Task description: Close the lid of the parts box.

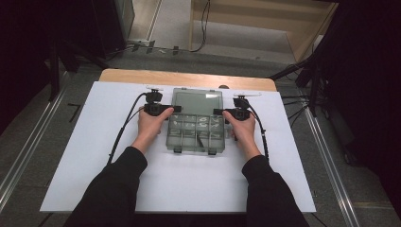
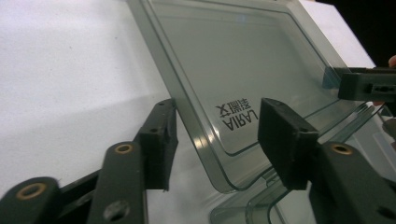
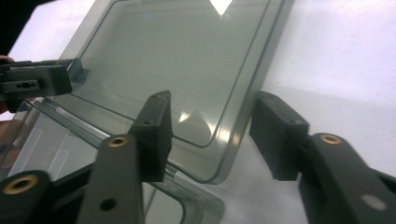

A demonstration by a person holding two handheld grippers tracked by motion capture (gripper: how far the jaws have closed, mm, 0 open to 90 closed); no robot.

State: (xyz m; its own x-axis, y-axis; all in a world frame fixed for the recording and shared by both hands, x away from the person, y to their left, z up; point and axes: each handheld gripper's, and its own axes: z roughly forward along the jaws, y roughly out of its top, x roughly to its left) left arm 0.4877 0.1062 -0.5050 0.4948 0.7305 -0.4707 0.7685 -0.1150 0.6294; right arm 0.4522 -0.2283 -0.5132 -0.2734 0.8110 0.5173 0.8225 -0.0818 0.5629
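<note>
Straddling the raised lid [image 2: 243,60] edges, each claw [image 2: 217,135] [image 3: 210,135] stands apart, seemingly not yet pinching.

**Materials, finish**

Box [image 1: 196,135]: smoky clear plastic, glossy, smooth; lid [image 2: 233,70] same, with glare spots and printed black lettering. Left gripper [image 2: 217,140] and right gripper [image 3: 210,140]: matt black plastic jaws, slightly grainy, with brass-coloured metal rivets. Sheet [image 1: 94,156]: white, matt, paper-like. Table [image 1: 142,75]: pale wood edge, smooth. Sleeves [image 1: 118,184]: dark matt cloth.
</note>
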